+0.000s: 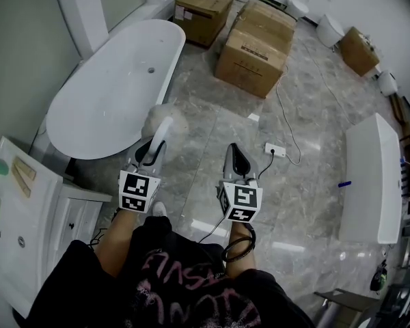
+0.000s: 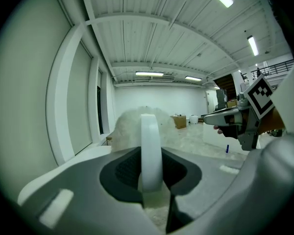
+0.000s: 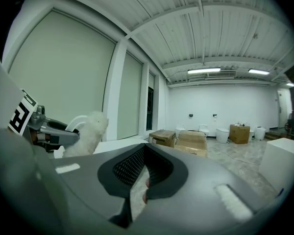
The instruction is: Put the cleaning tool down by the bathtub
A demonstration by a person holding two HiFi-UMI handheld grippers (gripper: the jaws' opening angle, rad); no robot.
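Cleaning tool, a curved white handle ending in a fluffy white head, is clamped in the left gripper, whose jaws press on the handle from both sides; the left gripper view shows the handle standing upright between the dark pads with the fluffy head beyond it. In the head view the cleaning tool is held over the grey marble floor, its head just beside the near right edge of the white oval bathtub; whether it touches the tub or the floor cannot be told. The right gripper is held beside the left one, a little apart, its jaws drawn together to a narrow slit with nothing between them, as its own view shows. That view also catches the fluffy head off to the left. Cardboard boxes stand on the floor past the bathtub's far end, and a white power strip lies near the right gripper.
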